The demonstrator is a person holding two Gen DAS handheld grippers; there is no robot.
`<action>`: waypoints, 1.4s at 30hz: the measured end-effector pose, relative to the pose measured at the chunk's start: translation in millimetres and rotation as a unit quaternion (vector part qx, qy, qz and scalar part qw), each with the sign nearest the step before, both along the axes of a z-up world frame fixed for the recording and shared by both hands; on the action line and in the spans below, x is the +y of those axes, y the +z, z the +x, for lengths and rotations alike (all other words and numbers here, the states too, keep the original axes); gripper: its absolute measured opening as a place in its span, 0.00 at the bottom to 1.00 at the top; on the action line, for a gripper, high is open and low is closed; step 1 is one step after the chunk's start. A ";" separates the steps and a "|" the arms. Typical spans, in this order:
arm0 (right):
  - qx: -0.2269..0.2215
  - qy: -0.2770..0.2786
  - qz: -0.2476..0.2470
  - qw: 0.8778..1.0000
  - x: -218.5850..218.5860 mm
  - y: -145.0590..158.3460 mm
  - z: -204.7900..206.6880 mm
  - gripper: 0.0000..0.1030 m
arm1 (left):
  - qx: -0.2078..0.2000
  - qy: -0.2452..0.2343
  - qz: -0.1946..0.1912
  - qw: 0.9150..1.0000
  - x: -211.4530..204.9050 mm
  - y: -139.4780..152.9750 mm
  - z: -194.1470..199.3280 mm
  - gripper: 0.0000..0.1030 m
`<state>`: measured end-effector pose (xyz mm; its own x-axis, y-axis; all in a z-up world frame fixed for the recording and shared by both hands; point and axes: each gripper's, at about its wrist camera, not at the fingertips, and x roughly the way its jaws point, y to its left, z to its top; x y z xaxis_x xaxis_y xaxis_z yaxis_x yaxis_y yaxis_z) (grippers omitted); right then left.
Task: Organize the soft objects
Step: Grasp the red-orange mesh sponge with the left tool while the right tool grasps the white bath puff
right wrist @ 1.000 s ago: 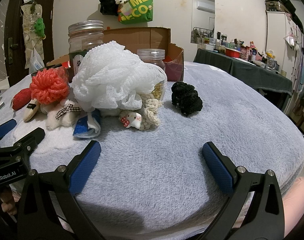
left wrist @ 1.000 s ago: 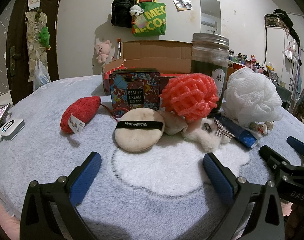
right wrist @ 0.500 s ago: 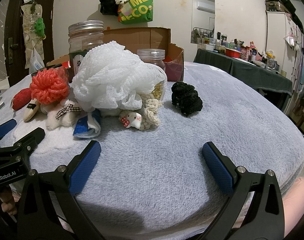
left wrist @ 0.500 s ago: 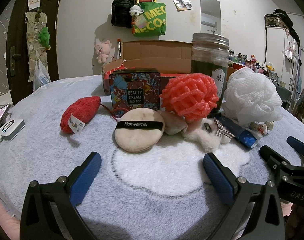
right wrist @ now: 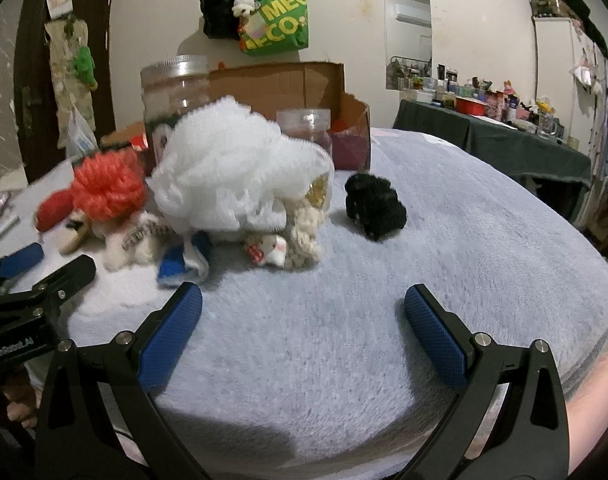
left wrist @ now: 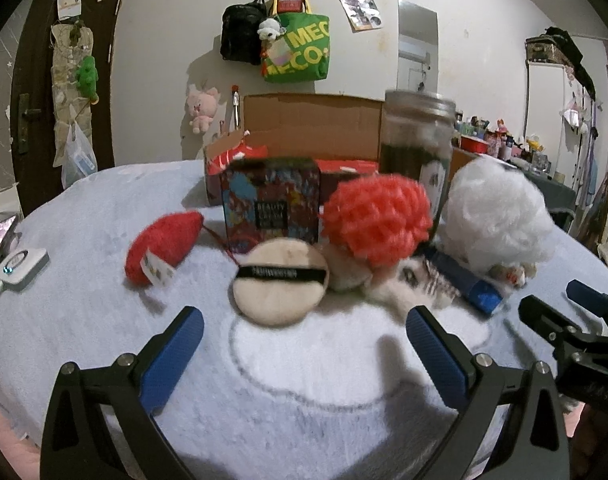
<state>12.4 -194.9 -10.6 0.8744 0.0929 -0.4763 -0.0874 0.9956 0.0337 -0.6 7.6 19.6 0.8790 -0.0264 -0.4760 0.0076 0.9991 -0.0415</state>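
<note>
Soft items are heaped mid-table on a pale blue fleece. In the left wrist view a beige powder puff (left wrist: pixel 280 285) leans in front of a red sponge (left wrist: pixel 164 247), an orange mesh pouf (left wrist: pixel 377 221) and a white mesh pouf (left wrist: pixel 499 220). My left gripper (left wrist: pixel 304 336) is open and empty, short of the puff. In the right wrist view the white pouf (right wrist: pixel 232 172), a small white plush (right wrist: pixel 270 250) and a black fuzzy item (right wrist: pixel 375 205) lie ahead of my right gripper (right wrist: pixel 304 314), which is open and empty.
An open cardboard box (left wrist: pixel 311 128) stands behind the heap, with a tall glass jar (left wrist: pixel 417 140) and a patterned tin (left wrist: pixel 270 208). A white device (left wrist: pixel 20 268) lies at the left edge. A blue tube (left wrist: pixel 467 284) lies under the white pouf. A cluttered side table (right wrist: pixel 491 136) is far right.
Both grippers have started to shift and the views are now blurred; the heap sits slightly lower and nearer in frame. Nothing was picked up.
</note>
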 end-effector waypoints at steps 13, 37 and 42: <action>-0.064 0.074 0.017 0.995 -3.4 55.4 14.6 1.00 | -0.021 -0.081 -0.007 0.996 2.8 47.0 28.6 1.00; 0.053 0.236 0.050 0.969 5.4 42.2 74.3 0.65 | 0.035 -0.166 0.011 0.985 -18.1 37.9 63.8 0.50; 0.043 0.237 0.064 0.969 2.3 44.4 63.9 0.47 | 0.027 -0.168 0.012 0.985 -19.1 42.1 58.1 0.44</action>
<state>76.4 -192.6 33.8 0.6773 0.5372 -0.5027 -0.5247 0.8317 0.1818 57.5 -11.4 61.7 0.7958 -0.3003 -0.5259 0.3375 0.9410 -0.0266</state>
